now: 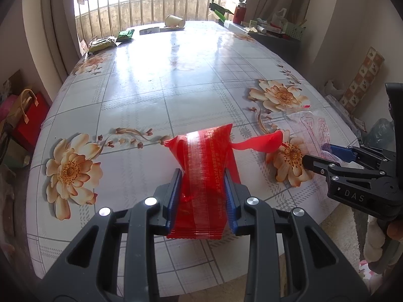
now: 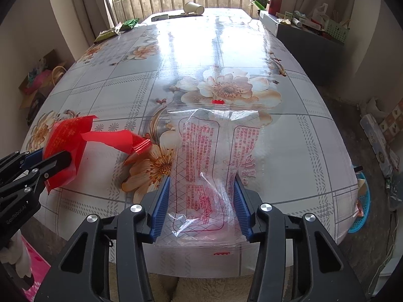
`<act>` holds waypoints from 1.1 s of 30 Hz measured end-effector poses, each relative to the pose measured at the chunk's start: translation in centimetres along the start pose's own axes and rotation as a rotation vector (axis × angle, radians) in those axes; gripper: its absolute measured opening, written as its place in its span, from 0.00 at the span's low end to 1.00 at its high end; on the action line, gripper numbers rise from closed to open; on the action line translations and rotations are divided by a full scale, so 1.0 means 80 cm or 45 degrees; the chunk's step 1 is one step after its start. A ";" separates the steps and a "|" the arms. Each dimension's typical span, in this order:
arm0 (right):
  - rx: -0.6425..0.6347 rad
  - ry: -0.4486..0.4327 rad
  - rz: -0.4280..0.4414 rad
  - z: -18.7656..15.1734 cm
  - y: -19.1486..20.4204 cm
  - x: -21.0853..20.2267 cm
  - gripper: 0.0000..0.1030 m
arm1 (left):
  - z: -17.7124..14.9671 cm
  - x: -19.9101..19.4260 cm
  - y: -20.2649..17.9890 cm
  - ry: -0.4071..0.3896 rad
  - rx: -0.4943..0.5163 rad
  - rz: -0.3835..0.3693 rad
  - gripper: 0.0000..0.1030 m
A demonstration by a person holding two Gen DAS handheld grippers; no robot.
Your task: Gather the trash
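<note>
The left gripper (image 1: pixel 203 198) clamps a red wrapper (image 1: pixel 204 176) above the bench (image 1: pixel 176 80). The right gripper (image 2: pixel 201 201) fingers pinch a clear printed bag (image 2: pixel 214 156) at the bench's near edge.

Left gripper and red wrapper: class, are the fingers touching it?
Touching. The left wrist view shows the left gripper with both blue fingers pressed against the pinched red wrapper.
</note>
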State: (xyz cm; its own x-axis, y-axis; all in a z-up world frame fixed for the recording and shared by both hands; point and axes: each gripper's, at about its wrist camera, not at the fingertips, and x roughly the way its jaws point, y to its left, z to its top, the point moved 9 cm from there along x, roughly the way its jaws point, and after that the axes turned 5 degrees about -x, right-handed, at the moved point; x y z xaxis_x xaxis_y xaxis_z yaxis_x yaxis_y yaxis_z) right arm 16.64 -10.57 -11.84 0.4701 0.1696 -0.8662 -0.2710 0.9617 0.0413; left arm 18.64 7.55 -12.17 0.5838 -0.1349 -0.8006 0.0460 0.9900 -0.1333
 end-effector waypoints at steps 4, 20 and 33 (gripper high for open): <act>0.023 -0.016 0.027 0.001 -0.002 -0.006 0.43 | 0.001 -0.001 0.000 -0.003 -0.002 0.000 0.29; 0.114 -0.121 0.129 0.006 -0.021 -0.046 0.42 | 0.010 -0.027 -0.017 -0.039 0.035 -0.001 0.29; 0.317 -0.243 0.131 -0.023 -0.094 -0.103 0.42 | 0.017 -0.058 -0.073 -0.085 0.148 -0.080 0.29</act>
State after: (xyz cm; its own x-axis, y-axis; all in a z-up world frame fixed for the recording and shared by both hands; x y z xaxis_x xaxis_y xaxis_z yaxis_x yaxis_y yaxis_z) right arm 13.27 -19.63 -5.91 0.6061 0.2833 -0.7432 -0.1230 0.9565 0.2644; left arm 16.77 2.41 -6.85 0.6290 -0.1980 -0.7518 0.1755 0.9782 -0.1108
